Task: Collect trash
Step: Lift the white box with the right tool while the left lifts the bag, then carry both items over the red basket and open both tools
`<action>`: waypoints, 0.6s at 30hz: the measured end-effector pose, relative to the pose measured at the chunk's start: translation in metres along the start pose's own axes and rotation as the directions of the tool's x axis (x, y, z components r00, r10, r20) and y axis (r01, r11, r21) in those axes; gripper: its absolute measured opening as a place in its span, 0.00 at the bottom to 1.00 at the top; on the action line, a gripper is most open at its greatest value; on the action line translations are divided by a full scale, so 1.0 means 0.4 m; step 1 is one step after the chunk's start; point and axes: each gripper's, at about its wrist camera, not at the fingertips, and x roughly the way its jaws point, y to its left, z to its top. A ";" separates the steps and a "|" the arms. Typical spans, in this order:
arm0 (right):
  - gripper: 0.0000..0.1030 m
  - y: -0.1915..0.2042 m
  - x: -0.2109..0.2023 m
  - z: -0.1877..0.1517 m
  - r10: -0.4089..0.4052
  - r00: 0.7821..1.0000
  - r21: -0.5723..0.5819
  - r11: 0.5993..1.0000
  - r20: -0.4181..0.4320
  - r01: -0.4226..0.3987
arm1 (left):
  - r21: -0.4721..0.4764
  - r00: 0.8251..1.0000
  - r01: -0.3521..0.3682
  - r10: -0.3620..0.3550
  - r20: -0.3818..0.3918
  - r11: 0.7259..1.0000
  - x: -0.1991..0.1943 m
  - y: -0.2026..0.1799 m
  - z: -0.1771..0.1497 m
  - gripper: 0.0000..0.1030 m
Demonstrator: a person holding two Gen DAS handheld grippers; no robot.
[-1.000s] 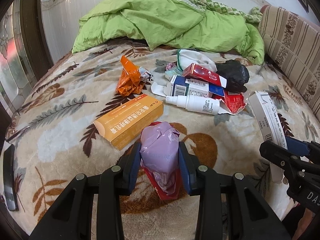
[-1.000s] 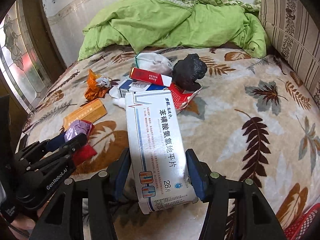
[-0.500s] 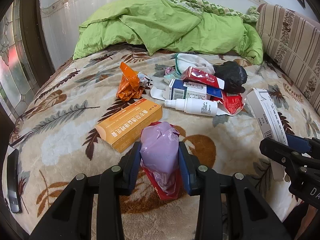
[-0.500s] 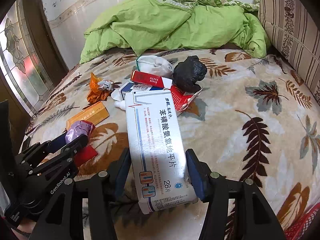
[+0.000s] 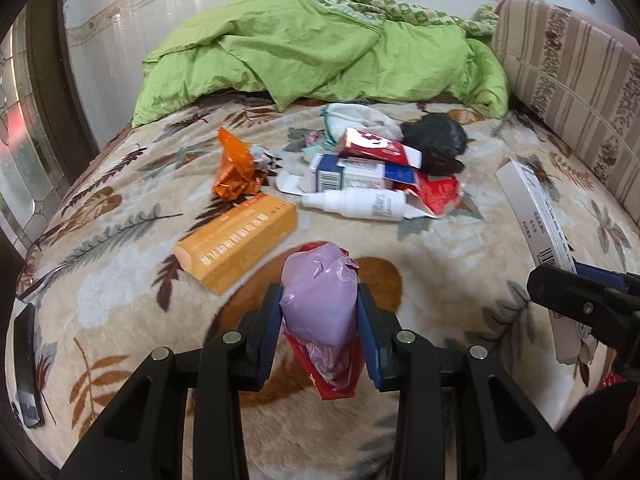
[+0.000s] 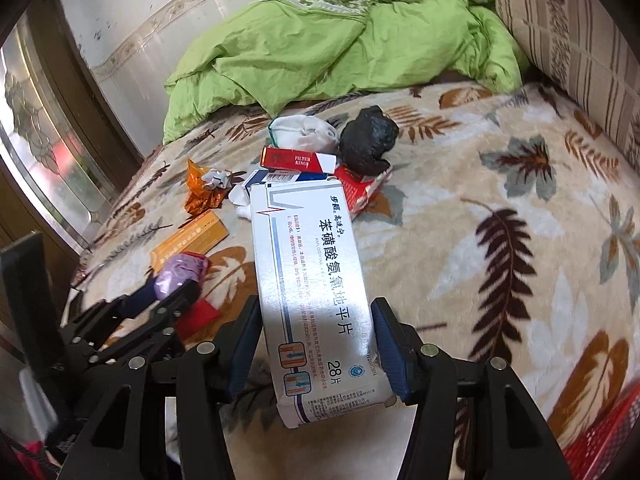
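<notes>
My left gripper [image 5: 319, 312] is shut on a lilac plastic wrapper [image 5: 320, 300] with a red packet [image 5: 332, 376] under it, held above the bed's near edge. It also shows in the right wrist view [image 6: 176, 280]. My right gripper [image 6: 316, 344] is shut on a white medicine box [image 6: 316, 292], which also shows at the right of the left wrist view [image 5: 536, 220]. More trash lies on the bed: an orange box [image 5: 236, 240], an orange foil wrapper [image 5: 236, 172], a white spray bottle [image 5: 356, 204], a blue and white box [image 5: 352, 176], a red cigarette pack [image 5: 376, 146] and a black bag [image 5: 436, 144].
A leaf-patterned blanket [image 5: 120, 248] covers the bed. A green duvet [image 5: 320, 52] is heaped at the far end. A striped cushion [image 5: 576, 80] lines the right side. A dark flat object [image 5: 26, 364] lies at the left edge. A red mesh basket rim [image 6: 600, 428] shows at lower right.
Both grippers have pulled back a little toward the bed's near edge with their loads. The right gripper's box now tilts slightly. The trash on the bed has not moved.
</notes>
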 end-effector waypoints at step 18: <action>0.57 -0.205 -0.302 -0.094 -0.023 0.998 0.201 0.980 0.061 0.010 | 0.105 0.920 0.392 -0.389 -0.041 0.914 -0.176 -0.206 0.013 0.34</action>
